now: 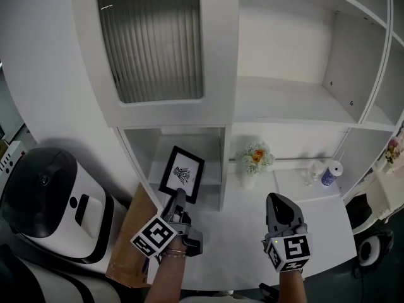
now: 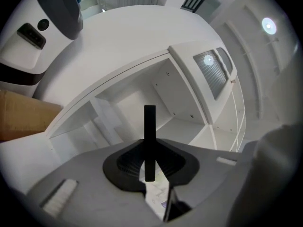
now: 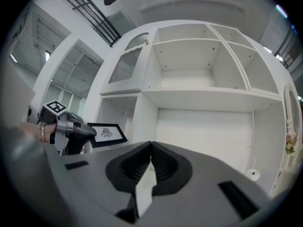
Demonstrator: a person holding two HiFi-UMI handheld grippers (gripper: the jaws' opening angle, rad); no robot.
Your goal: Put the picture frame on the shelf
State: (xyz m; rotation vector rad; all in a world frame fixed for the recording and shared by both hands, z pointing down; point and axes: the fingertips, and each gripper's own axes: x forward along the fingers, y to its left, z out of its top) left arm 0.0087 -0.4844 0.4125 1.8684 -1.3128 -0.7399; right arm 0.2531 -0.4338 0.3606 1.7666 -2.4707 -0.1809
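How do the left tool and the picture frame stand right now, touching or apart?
Touching. In the left gripper view the picture frame stands edge-on, clamped between the jaws of the left tool.

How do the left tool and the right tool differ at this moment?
The left tool is clamped on the black picture frame; the right tool is shut with nothing between its jaws. The left tool faces the narrow compartment under the ribbed-glass door; the right tool faces the wider bay beside it. Both are gray, carry marker cubes and point at the white shelf.
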